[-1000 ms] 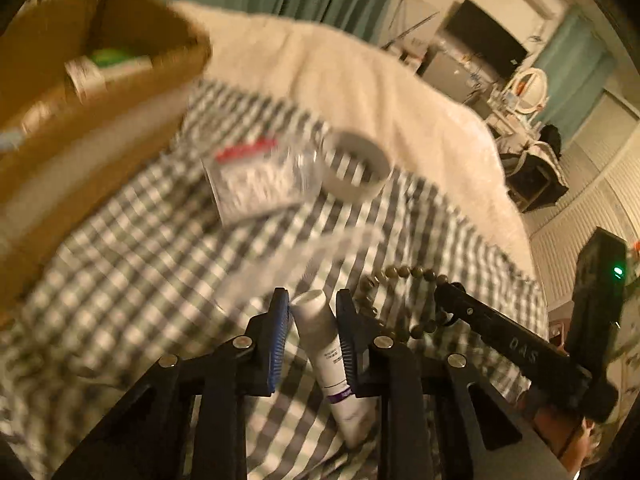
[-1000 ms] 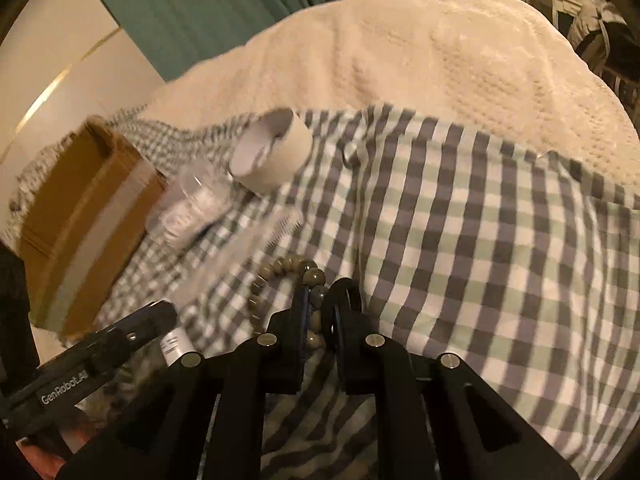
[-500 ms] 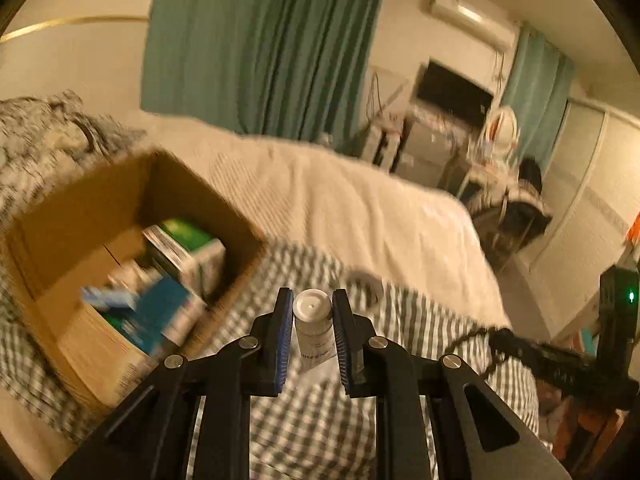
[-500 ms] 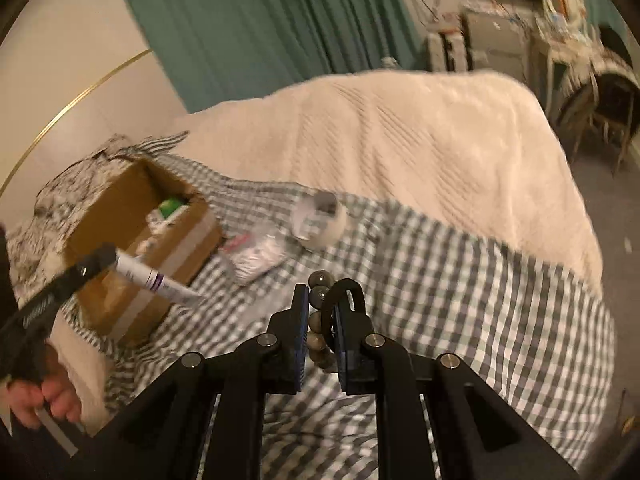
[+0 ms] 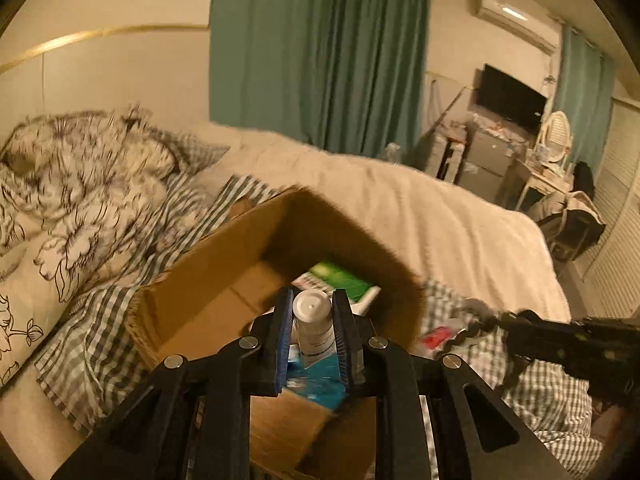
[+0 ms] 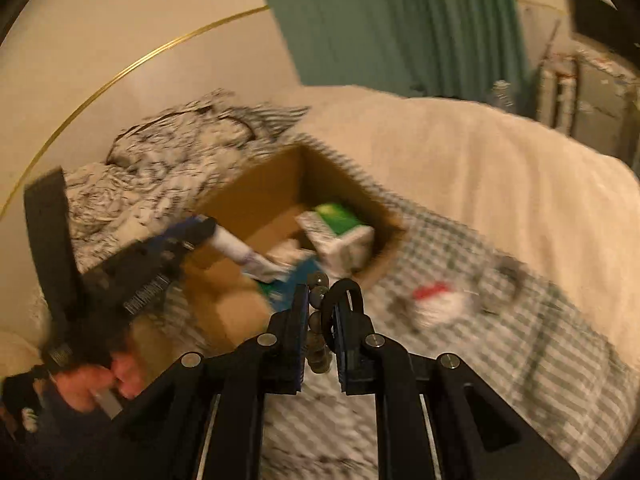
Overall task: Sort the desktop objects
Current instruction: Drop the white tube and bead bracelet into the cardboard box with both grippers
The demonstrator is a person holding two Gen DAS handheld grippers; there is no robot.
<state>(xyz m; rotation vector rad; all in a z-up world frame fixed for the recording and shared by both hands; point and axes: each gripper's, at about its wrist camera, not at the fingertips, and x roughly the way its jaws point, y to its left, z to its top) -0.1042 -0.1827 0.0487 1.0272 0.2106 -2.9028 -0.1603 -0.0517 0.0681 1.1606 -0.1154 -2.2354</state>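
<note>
My left gripper [image 5: 312, 300] is shut on a white tube with a purple band [image 5: 314, 322] and holds it above the open cardboard box [image 5: 224, 264]. The right wrist view shows that gripper [image 6: 200, 230] and the tube [image 6: 240, 250] over the box [image 6: 276, 188]. My right gripper [image 6: 322, 298] is shut on a dark bead bracelet [image 6: 318, 324], just to the right of the box; it also shows in the left wrist view [image 5: 484, 322]. The box holds a green and white carton [image 5: 340, 280] and a blue pack [image 5: 316, 380].
The box stands on a checked cloth [image 6: 500, 360] on a bed with a cream blanket [image 5: 420, 208]. A clear bag with a red label [image 6: 436, 300] and a blurred roll of tape [image 6: 506, 276] lie on the cloth. Flowered pillows [image 5: 72, 184] lie at the left.
Both grippers rose off the checked cloth with their objects and swung left. The left gripper now holds the tube over the box. The right gripper has come close to the box.
</note>
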